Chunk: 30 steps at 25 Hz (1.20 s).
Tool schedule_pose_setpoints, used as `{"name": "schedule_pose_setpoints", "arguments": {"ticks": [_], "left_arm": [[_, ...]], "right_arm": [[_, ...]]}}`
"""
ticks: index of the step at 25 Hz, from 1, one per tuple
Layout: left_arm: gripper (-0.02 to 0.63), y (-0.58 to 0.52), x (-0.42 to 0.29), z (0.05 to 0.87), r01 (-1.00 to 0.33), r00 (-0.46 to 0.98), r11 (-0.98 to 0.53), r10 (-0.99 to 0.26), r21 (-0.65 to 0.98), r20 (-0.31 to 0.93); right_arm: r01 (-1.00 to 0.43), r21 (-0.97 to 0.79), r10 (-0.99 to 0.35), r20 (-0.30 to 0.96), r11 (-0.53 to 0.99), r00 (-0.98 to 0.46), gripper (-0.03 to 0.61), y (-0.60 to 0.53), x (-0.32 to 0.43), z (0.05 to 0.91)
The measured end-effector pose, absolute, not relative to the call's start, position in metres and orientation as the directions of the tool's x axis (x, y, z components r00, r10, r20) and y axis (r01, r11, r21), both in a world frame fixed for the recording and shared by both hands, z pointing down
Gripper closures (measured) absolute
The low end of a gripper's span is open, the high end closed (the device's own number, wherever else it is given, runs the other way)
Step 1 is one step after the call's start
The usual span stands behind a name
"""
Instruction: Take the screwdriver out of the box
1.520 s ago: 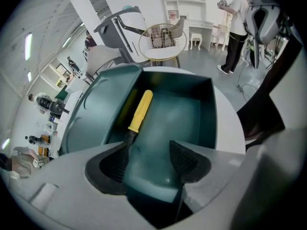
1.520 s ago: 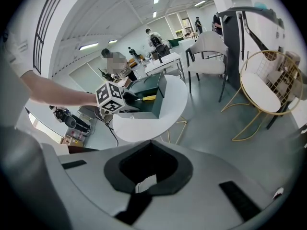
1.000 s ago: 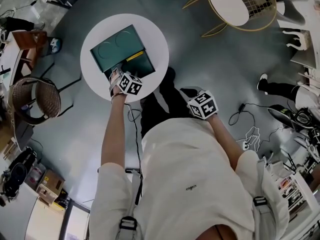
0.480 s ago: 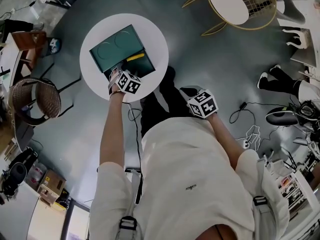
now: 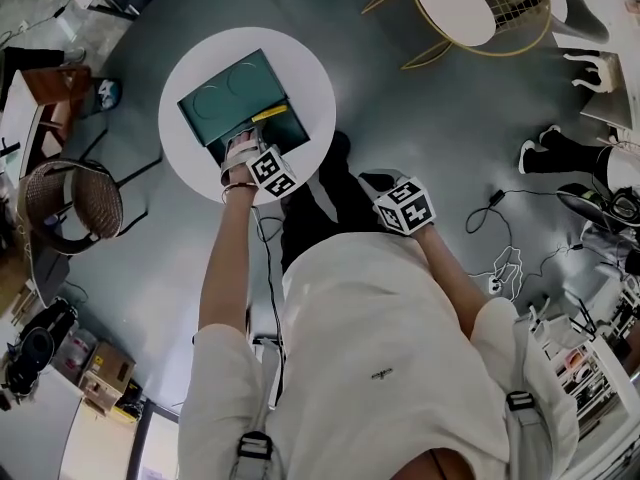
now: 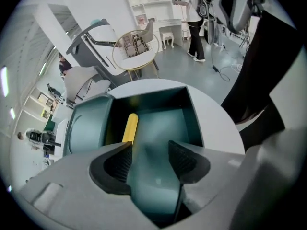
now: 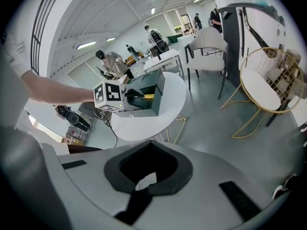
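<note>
The left gripper (image 6: 149, 152) has rolled over the open teal box (image 6: 194, 121) on the round tabletop (image 6: 223, 128), its jaws just narrowing but still apart, gripping nothing; a grasp looks close. The screwdriver (image 6: 130, 127), yellow-handled, lies inside against one side wall, just past one jaw. The right gripper (image 7: 146, 178) hangs closed, aside.

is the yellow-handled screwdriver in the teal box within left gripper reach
Likely yes: the teal box is open, the yellow-handled screwdriver uncovered; the left gripper, jaws just closing on nothing, hangs beside it.
</note>
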<state>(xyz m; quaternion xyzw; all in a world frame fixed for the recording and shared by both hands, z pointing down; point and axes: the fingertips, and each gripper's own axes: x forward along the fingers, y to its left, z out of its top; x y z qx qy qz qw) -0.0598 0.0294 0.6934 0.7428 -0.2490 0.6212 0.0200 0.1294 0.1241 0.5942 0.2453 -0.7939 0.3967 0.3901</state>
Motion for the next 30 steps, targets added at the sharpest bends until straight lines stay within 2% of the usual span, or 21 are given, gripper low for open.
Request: {"name": "schedule_pose_setpoints", "arguments": {"ticks": [5,11,21,25,28,30], "left_arm": [[0.372,0.021,-0.038,0.694,-0.334,0.113,-0.904,-0.318,-0.266,0.941],[0.334,0.011,-0.025,0.697,-0.307,0.1,-0.918,-0.294,-0.251,0.951],[0.333,0.011,-0.024,0.703,-0.37,0.095,-0.911,-0.233,-0.183,0.968],[0.333,0.019,-0.023,0.702,-0.352,0.093,-0.928,-0.162,-0.12,0.982],[0.359,0.031,-0.026,0.702,-0.336,0.083,-0.941,-0.079,-0.047,0.993],[0.359,0.035,-0.03,0.699,-0.315,0.076,-0.948,-0.077,-0.05,0.994]], "right_arm": [[-0.708,-0.439,-0.086,0.815,0.552,-0.573,0.569,0.126,0.133,0.595],[-0.716,-0.442,-0.089,0.816,0.54,-0.571,0.569,0.128,0.136,0.595],[-0.723,-0.45,-0.087,0.817,0.524,-0.571,0.569,0.128,0.143,0.597],[-0.72,-0.453,-0.086,0.814,0.526,-0.575,0.569,0.128,0.143,0.597],[-0.717,-0.453,-0.085,0.813,0.529,-0.576,0.569,0.127,0.141,0.597],[-0.714,-0.453,-0.082,0.813,0.533,-0.577,0.569,0.127,0.14,0.597]]}}
